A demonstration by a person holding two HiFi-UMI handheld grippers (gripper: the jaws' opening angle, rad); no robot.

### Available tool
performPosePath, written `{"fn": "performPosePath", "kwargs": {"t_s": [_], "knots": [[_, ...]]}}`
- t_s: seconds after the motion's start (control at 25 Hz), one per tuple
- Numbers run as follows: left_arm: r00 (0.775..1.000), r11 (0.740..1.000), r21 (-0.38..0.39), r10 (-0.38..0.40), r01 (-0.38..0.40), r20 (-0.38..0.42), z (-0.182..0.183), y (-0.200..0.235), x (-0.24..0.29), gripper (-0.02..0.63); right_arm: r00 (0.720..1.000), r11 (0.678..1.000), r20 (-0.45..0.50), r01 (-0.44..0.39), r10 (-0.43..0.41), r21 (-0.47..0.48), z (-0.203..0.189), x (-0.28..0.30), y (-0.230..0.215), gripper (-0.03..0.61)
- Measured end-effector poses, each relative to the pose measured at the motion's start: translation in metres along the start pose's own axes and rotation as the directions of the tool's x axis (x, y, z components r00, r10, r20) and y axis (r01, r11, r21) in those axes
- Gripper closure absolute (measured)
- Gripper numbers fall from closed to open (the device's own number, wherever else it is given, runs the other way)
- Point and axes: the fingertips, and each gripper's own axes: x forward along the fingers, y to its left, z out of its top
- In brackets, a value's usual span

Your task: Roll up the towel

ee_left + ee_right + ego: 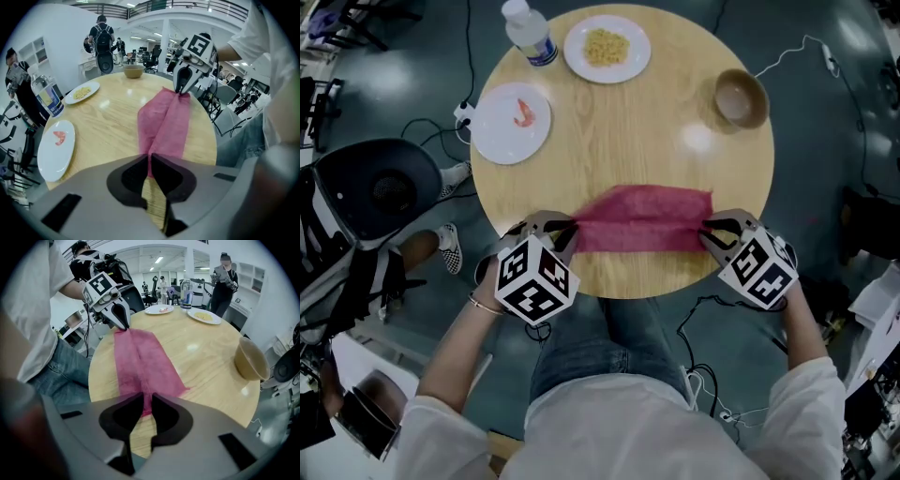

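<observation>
We held the red towel (642, 217) stretched along the near edge of the round wooden desk (619, 141), one short end in each claw. Our left claw (567, 228) stood at the desk's near left rim, its jaws closed tight on the towel's left end; in the left gripper view the cloth ran straight out of the pinch. Our right claw (710, 228) stood at the desk's near right rim, its jaws likewise clamped on the towel's right end, with a thin strip of cloth caught between them. Both claws pointed steeply down at the desk. The towel was gathered lengthwise, with a raised crease running from one claw to the other and its far part lying flat on the desk top.

On the desk's left side sat a white plate (511, 123) with a small pink piece of food. At the desk's far edge sat a second white plate (607, 48) with yellow food, and a plastic bottle (531, 34) stood just beside it at the far left rim. A brown bowl (741, 97) sat at the desk's far right side. All four were well apart from the towel
</observation>
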Motion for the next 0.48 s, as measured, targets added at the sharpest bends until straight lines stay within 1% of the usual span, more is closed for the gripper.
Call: {"fn": "performPosePath", "kwargs": {"t_s": [0.12, 0.2, 0.28, 0.36, 0.48], "knots": [[1.000, 0.999, -0.033, 0.001, 0.000, 0.021, -0.001, 0.005, -0.013, 0.554, 0.999, 1.000, 0.016, 0.027, -0.027, 0.002, 0.000, -0.010, -0.003, 0.482], [0.999, 1.000, -0.023, 0.013, -0.012, 0.039, 0.001, 0.007, -0.028, 0.545, 0.998, 0.998, 0.017, 0.058, -0.058, -0.003, -0.001, -0.023, -0.005, 0.472], [0.998, 1.000, 0.012, 0.017, -0.018, 0.058, 0.005, 0.004, -0.042, 0.541, 0.996, 0.996, 0.016, 0.084, -0.084, -0.018, 0.000, -0.037, -0.003, 0.472], [0.997, 0.998, 0.066, 0.000, -0.005, 0.075, 0.010, -0.008, -0.051, 0.540, 0.996, 0.995, 0.024, 0.090, -0.089, -0.048, 0.002, -0.044, 0.006, 0.474], [0.996, 0.983, 0.178, -0.047, 0.033, 0.072, 0.012, -0.035, -0.047, 0.540, 0.999, 0.993, 0.012, 0.053, -0.052, -0.109, 0.003, -0.035, 0.029, 0.474]]}}
